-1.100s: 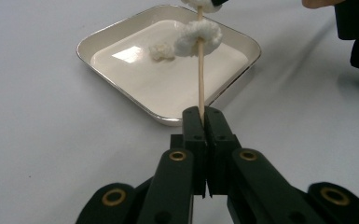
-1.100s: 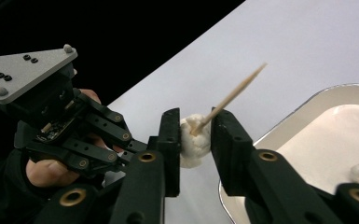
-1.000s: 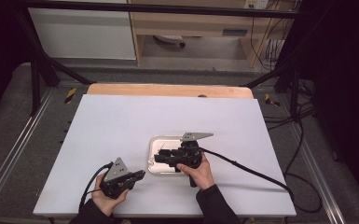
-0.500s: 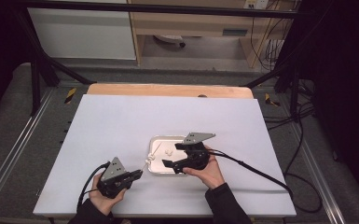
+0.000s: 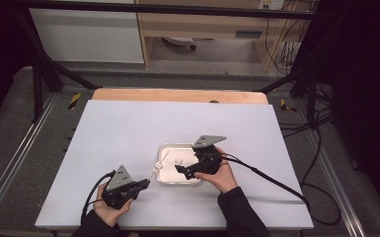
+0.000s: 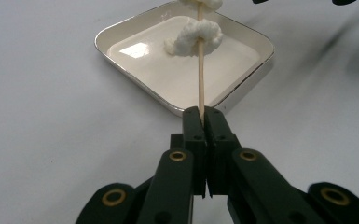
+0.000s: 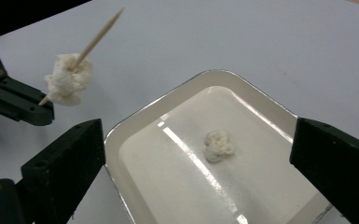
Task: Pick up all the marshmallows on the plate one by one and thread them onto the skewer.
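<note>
White counter [image 5: 128, 133], wooden strip [image 5: 177, 95] at far edge; grey floor [image 5: 10, 143]; black frame bars [image 5: 39, 79]; wooden shelving [image 5: 202, 24] behind.

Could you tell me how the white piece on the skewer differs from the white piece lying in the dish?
The skewered piece is pierced by the wooden skewer and held in the air beside the dish; the loose piece rests on the dish floor, untouched. The skewered piece looks larger here, perhaps only nearer. Both are white, soft-looking and lumpy.
</note>
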The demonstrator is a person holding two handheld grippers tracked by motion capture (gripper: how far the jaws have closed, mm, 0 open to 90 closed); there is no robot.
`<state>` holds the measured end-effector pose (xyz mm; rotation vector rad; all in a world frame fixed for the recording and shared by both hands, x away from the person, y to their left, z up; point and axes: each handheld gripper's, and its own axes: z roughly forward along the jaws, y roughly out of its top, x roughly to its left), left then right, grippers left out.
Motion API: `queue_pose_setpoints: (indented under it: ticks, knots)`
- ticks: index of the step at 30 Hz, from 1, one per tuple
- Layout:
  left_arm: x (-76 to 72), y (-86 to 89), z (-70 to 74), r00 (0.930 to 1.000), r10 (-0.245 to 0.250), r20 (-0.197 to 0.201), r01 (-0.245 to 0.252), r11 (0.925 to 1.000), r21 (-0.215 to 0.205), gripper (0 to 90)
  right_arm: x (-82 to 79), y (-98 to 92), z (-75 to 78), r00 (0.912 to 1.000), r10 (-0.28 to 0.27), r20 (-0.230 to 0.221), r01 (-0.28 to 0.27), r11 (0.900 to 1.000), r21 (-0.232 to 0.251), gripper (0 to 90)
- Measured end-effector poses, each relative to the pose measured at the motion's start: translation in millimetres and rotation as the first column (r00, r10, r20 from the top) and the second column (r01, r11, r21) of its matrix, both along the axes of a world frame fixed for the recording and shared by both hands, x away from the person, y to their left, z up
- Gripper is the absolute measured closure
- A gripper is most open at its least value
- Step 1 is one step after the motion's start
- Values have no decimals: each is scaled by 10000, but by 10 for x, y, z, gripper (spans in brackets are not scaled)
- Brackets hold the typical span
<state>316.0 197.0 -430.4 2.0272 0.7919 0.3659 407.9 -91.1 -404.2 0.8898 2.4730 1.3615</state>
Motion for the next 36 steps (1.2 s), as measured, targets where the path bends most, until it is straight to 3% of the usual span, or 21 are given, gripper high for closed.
queue_pose_setpoints:
  ticks: [10,18,23,29,36]
  knots:
    - [8,8,-2,10000,60,-22,-60,10000,3,885,188,22,-81,9991,-382,-201,374,9985,-395,18]
    - [11,5,-7,10000,61,-60,-61,10000,18,885,283,136,-170,9991,-347,-246,320,9945,-999,80]
    - [11,5,-7,10000,44,-60,-44,10000,38,885,327,206,-233,9994,-269,-225,244,9941,-1052,160]
    - [11,5,-6,10000,39,-58,-39,10000,42,885,351,229,-329,9996,98,-281,-136,9903,-1382,314]
    - [10,-5,-11,10000,14,-87,-14,10000,40,885,346,250,-390,9993,167,-324,-213,9889,-1473,467]
